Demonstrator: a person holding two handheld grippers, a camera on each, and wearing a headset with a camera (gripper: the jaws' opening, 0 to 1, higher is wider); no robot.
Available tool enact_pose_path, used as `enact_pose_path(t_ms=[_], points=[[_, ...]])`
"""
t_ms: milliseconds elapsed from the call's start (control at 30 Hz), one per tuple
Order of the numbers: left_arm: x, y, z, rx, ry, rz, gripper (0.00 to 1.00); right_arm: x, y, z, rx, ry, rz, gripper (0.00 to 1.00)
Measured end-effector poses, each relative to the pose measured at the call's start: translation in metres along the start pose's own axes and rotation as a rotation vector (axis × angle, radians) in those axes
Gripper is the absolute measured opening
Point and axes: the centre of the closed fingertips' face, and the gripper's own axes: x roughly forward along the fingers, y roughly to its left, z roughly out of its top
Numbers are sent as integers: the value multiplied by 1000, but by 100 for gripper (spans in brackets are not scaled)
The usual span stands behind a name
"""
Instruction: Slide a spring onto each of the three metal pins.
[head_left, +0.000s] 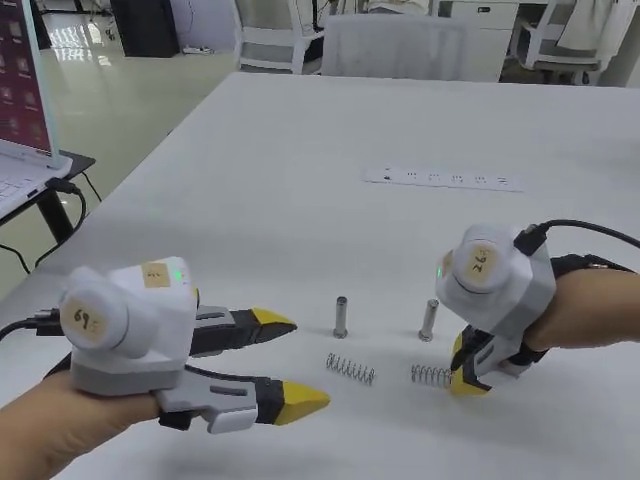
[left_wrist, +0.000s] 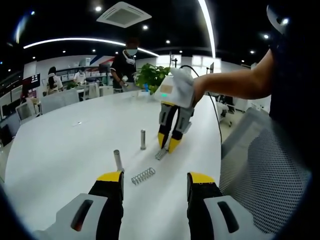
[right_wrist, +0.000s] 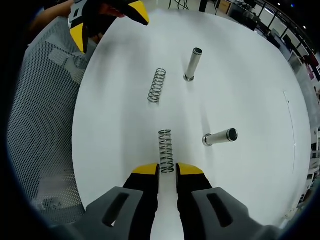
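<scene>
Currently down at the white table (head_left: 300, 180) with the right tongs (right_wrist: 167, 171), drawn narrow around the last coils of the near spring (right_wrist: 166, 147) and seemingly pinching it, flat on the table top. Lying just beside the foot of the near pin (right_wrist: 219, 137), not touching it and not yet lifted toward its tip. Further along, loose and flat, a second spring (right_wrist: 157, 85), near the far pin (right_wrist: 191, 64) but apart from it. Standing upright and bare, both pins, with a clear gap between them. Held wide and empty above the table with the left tongs (head_left: 300, 362), aimed toward the second spring and touching nothing. Probably very light, thin-wired and bouncy, so likely to squash, bow or flick away under a hard squeeze, and to roll on the smooth top. Best taken across the coils a short way in from one end, gently, leaving the open mouth of the other end free to go over a pin's tip. Worth treating the pins as stiff and smooth but free-standing by the look of them, so liable to topple if knocked sideways. Better to lower straight down along the shaft than to push from the side.
</scene>
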Motion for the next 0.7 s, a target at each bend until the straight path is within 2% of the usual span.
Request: enact_pose_path(t_ms=[300,400,500,700], points=[[1,-1,0,3,2,-8,45,-1,1,0,12,4,6,8],[0,-2,0,5,2,-9,45,-3,2,4,32,-20,13,8],[1,-2,0,9,5,-12,45,-5,1,3,24,-15,3,8],[1,-4,4,20,3,-24,43,-20,5,11,32,-45,8,8]])
